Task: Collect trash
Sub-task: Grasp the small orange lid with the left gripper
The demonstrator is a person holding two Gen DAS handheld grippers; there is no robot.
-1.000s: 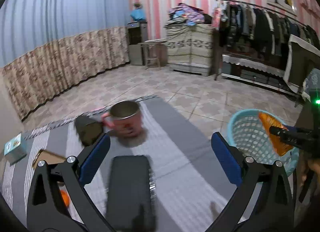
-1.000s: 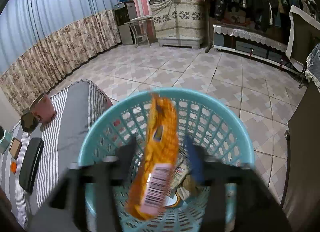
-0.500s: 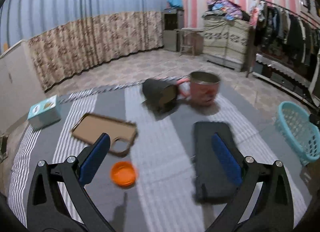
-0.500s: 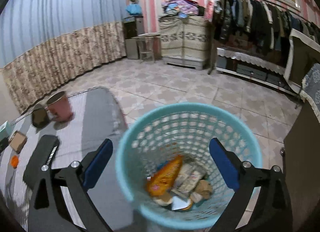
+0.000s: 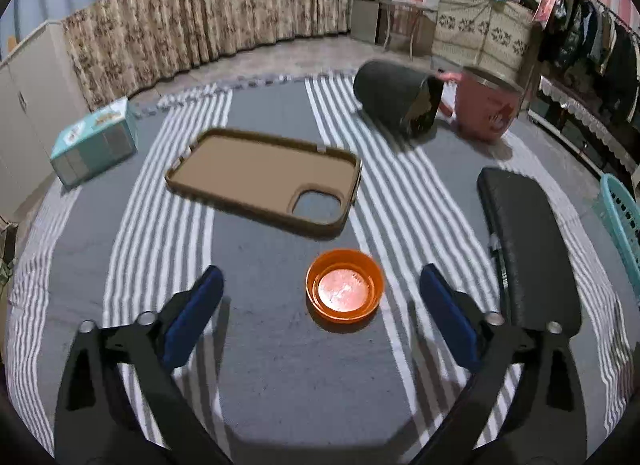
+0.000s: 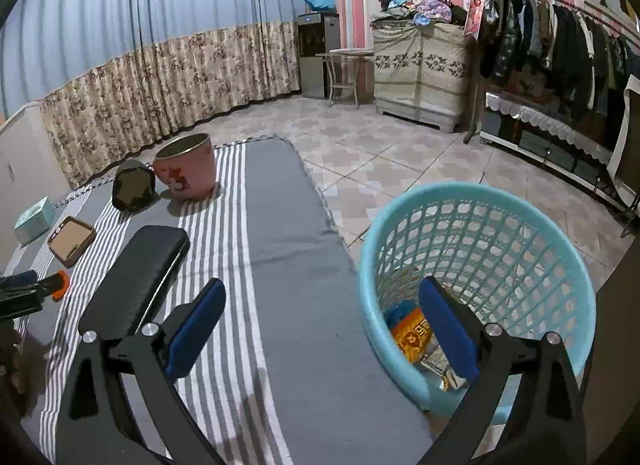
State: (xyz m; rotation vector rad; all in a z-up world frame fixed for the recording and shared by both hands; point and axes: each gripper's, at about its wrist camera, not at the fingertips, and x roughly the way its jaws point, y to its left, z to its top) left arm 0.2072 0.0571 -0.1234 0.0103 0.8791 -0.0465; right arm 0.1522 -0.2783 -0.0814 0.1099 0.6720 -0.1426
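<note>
An orange bottle cap [image 5: 344, 291] lies open side up on the grey striped cloth [image 5: 280, 377]. My left gripper [image 5: 320, 309] is low over it, with the cap between the blue pads [image 5: 192, 317]. The jaws are closing and neither pad touches the cap. In the right wrist view the cap [image 6: 61, 284] shows at the far left. My right gripper [image 6: 322, 313] stands open and empty over the cloth, its right finger in front of the turquoise basket [image 6: 500, 201]. An orange wrapper [image 6: 412, 335] lies among other trash inside the basket.
On the cloth are a brown phone case [image 5: 260, 185], a long black case [image 5: 528, 249], a dark cup [image 5: 400, 105] on its side, a pink mug [image 5: 484, 113] and a teal box [image 5: 96, 141]. The basket's rim [image 5: 620, 221] is at the right edge. Tiled floor lies beyond.
My left gripper swung left from the mug, sank over the orange cap and narrowed slightly. My right gripper opened, the orange wrapper dropped into the basket, and the gripper drew left.
</note>
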